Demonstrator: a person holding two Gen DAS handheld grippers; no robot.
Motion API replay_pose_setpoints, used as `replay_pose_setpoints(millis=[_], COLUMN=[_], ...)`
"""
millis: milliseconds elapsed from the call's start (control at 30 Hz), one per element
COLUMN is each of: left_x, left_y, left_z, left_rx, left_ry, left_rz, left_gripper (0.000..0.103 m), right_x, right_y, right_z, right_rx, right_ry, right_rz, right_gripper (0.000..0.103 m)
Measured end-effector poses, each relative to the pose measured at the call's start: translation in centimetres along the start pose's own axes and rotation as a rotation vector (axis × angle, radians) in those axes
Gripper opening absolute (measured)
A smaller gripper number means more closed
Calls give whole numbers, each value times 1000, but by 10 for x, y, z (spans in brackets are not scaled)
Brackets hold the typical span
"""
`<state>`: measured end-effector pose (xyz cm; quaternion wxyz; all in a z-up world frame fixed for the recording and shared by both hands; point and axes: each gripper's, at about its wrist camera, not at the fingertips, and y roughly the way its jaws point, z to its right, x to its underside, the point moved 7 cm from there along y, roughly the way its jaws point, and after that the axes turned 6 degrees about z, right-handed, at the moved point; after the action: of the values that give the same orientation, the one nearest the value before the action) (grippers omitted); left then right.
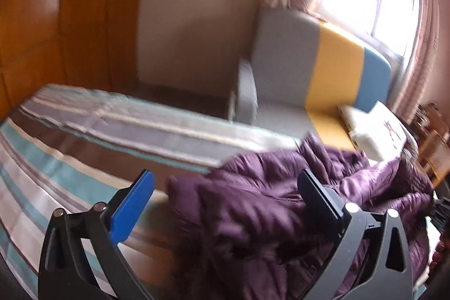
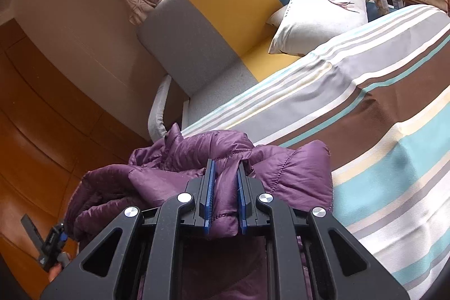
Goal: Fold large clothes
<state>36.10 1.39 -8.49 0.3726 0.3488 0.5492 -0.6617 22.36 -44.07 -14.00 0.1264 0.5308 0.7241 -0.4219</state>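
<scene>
Purple jacket, puffy and quilted, lies bunched in the lower centre of both wrist views, draped over the near edge of the striped bed.

Right gripper: jaws nearly closed, a fold of the jacket pinched between the blue pads; grasping cloth.

Left gripper: jaws spread wide, nothing clamped; the jacket sits between and beyond the fingers, not pressed. This view is blurred.

Step in hand, as I judge it: laying the garment out on the bed, one side let go, the other held. Folding proper looks not yet started; the jacket is a heap with no flat panel visible.

Next move probably calls for the left gripper to find a hem or sleeve edge in the heap and for both to pull the cloth flat.

Room: the bed offers a broad bare surface to the right of the right view. Its corner edge runs just beside the jacket, so cloth could slide off. Farther back, upper centre, stands a sofa with a pillow; wooden panels fill the left.
</scene>
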Motion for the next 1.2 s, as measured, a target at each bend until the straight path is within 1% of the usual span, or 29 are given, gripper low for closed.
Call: replay_pose_setpoints(millis=[33, 67, 100, 133, 167, 200, 267, 300, 367, 467, 533, 567, 600, 633, 667, 700, 733, 800, 833, 900, 933, 967, 1000, 1033, 1067, 1100, 1133, 1167, 1200], left_x=[-3, -3, -2, 0, 1, 4, 11, 12, 14, 10, 4, 1, 0, 0, 3, 6, 9, 17, 19, 25, 28, 31, 36, 43, 47, 52, 53, 52, 48], left_y=[-2, -1, 0, 0, -1, -2, -3, -4, -6, -16, -24, -28, -30, -30, -27, -22, -16, -4, 1, 10, 15, 20, 25, 29, 30, 29, 27, 22, 16], left_z=[-2, -4, -6, -8, -9, -11, -10, -10, -9, -13, -27, -36, -41, -43, -44, -41, -35, -22, -14, -2, 4, 10, 16, 19, 22, 26, 27, 28, 29], left_rx=[6, 17, 19, 12, 5, -2, -9, -14, -49, -119, -219, -254, -239, -208, -153, -98, -58, -28, -18, 3, 13, 17, 10, 3, 9, 24, 23, 19, 19], left_ry=[-11, -26, -33, -35, -35, -33, -25, -19, 16, 55, 52, 24, -12, -37, -62, -67, -48, 24, 70, 129, 155, 188, 224, 249, 253, 245, 233, 229, 223], left_rz=[11, -3, -20, -26, -25, -27, -41, -45, -43, -8, 33, 55, 61, 54, 29, -9, -48, -117, -138, -167, -183, -196, -213, -238, -260, -277, -273, -261, -245], left_gripper=[101, 101, 101, 101, 101, 101, 101, 101, 101, 101, 101, 101, 101, 101, 101, 101, 101, 101, 101, 101, 101, 100, 88, 62, 48, 27, 18, 15, 10], right_x=[0, 0, -1, -4, -6, -9, -10, -9, -4, 4, 10, 13, 15, 17, 17, 17, 17, 18, 19, 22, 24, 25, 29, 34, 37, 39, 38, 35, 31], right_y=[-2, -3, -7, -12, -18, -22, -24, -24, -25, -24, -21, -18, -16, -13, -10, -7, -3, 7, 12, 18, 19, 21, 23, 25, 25, 23, 20, 16, 11], right_z=[0, 0, 0, 2, 3, 4, 4, 1, -9, -26, -33, -38, -41, -43, -42, -41, -39, -35, -32, -28, -26, -26, -25, -26, -27, -28, -31, -34, -39], right_rx=[-12, -16, -18, -16, -23, -33, 2, 19, 45, 112, 149, 158, 161, 162, 170, 179, 185, 208, 218, 244, 255, 262, 282, 294, 292, 294, 294, 290, 286], right_ry=[5, 5, 7, 12, 21, 33, 16, -18, -104, -269, -360, -392, -410, -421, -426, -428, -424, -407, -397, -393, -400, -412, -438, -462, -478, -493, -502, -509, -519], right_rz=[7, 13, 36, 69, 96, 111, 97, 81, 58, 26, 2, -12, -22, -29, -38, -46, -54, -86, -104, -123, -120, -118, -123, -129, -130, -126, -112, -95, -69], right_gripper=[21, 36, 54, 59, 61, 61, 61, 61, 61, 61, 61, 61, 61, 61, 61, 61, 61, 61, 61, 60, 57, 41, 29, 24, 16, 11, 9, 7, 6])
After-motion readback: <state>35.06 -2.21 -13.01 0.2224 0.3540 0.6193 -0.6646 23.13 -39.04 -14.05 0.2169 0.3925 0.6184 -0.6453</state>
